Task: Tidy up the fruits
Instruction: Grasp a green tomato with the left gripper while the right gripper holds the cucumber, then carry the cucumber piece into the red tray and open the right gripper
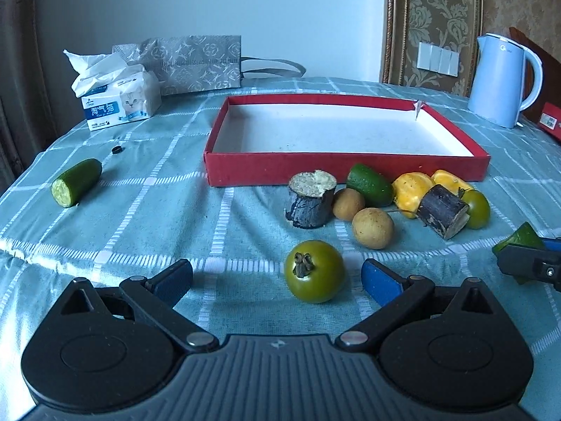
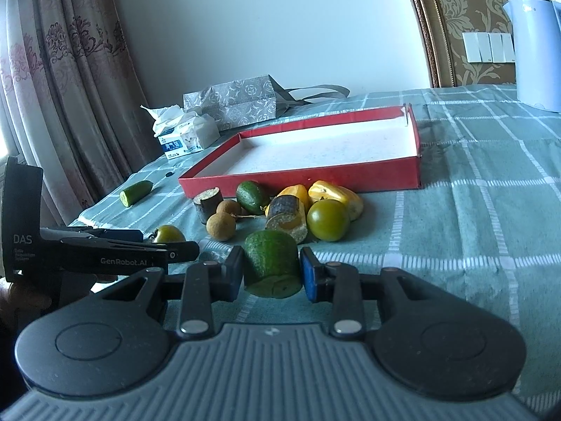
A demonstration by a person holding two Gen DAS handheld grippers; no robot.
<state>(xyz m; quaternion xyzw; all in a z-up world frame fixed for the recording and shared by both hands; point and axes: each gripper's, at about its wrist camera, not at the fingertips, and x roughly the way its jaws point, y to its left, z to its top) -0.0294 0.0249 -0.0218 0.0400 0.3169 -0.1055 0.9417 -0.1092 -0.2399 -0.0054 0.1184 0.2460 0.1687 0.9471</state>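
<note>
A green tomato [image 1: 314, 271] sits on the worktop [image 1: 140, 217] just before the red box tray [image 1: 345, 166], between the wide-spread fingers of the left gripper [image 1: 277, 277], untouched. The right gripper [image 2: 270, 273], angled gently downward, clamps a cucumber chunk [image 2: 271, 267] near the fruit pile.

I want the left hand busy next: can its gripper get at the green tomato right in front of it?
Probably yes. The left gripper is open, and the green tomato sits alone on the tablecloth between its fingers, nearer the right one, with nothing in the way. The right gripper is off to the side.
</note>
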